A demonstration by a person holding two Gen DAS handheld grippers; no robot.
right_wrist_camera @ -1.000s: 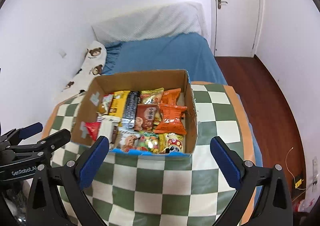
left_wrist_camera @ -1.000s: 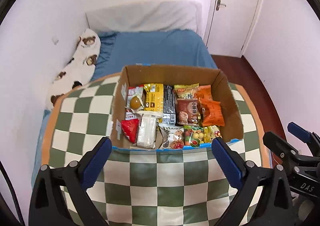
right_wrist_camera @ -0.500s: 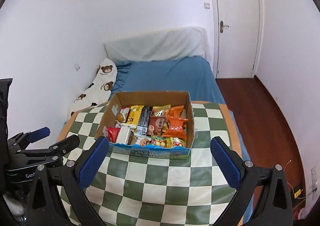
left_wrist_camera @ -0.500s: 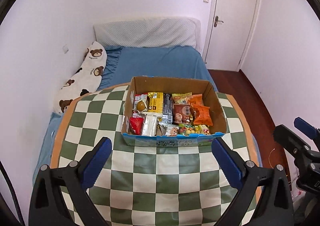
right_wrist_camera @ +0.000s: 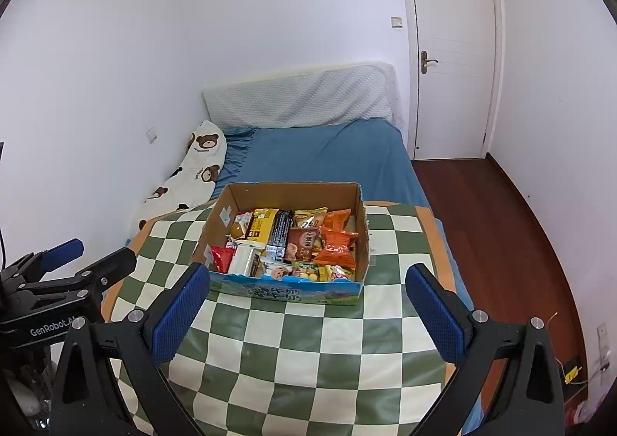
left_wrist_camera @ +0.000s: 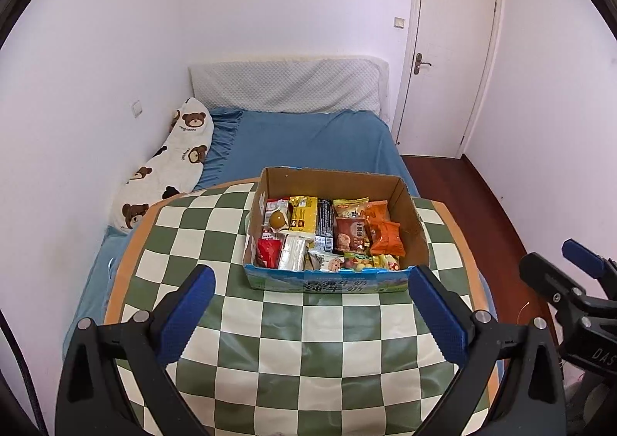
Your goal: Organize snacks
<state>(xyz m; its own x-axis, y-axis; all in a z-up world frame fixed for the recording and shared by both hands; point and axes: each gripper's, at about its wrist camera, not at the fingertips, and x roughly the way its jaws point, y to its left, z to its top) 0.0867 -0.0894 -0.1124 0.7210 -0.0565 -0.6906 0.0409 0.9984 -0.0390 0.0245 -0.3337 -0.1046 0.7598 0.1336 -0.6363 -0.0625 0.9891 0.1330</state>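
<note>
An open cardboard box (left_wrist_camera: 412, 212) (right_wrist_camera: 362, 228) full of snack packets stands on the far half of a green-and-white checked table (left_wrist_camera: 300, 351) (right_wrist_camera: 308, 351). Inside lie orange packets (left_wrist_camera: 383, 233) (right_wrist_camera: 335, 239), a yellow packet (left_wrist_camera: 302, 212), a dark bar (right_wrist_camera: 279, 228) and a red packet (left_wrist_camera: 266, 251). My left gripper (left_wrist_camera: 310, 314) hovers open above the near table, well short of the box, with nothing in it. My right gripper (right_wrist_camera: 306, 314) is likewise open and empty, held back from the box. Each gripper shows at the edge of the other's view.
A bed with a blue sheet (left_wrist_camera: 308, 139) lies beyond the table, with a bear-print pillow (left_wrist_camera: 173, 162) along the left wall. A white door (right_wrist_camera: 451, 50) and wooden floor (right_wrist_camera: 501, 228) are at the right. Cables lie on the floor at lower right (right_wrist_camera: 570, 374).
Both grippers have pulled back and up from the box, which now looks smaller and farther. Both stayed open and empty.
</note>
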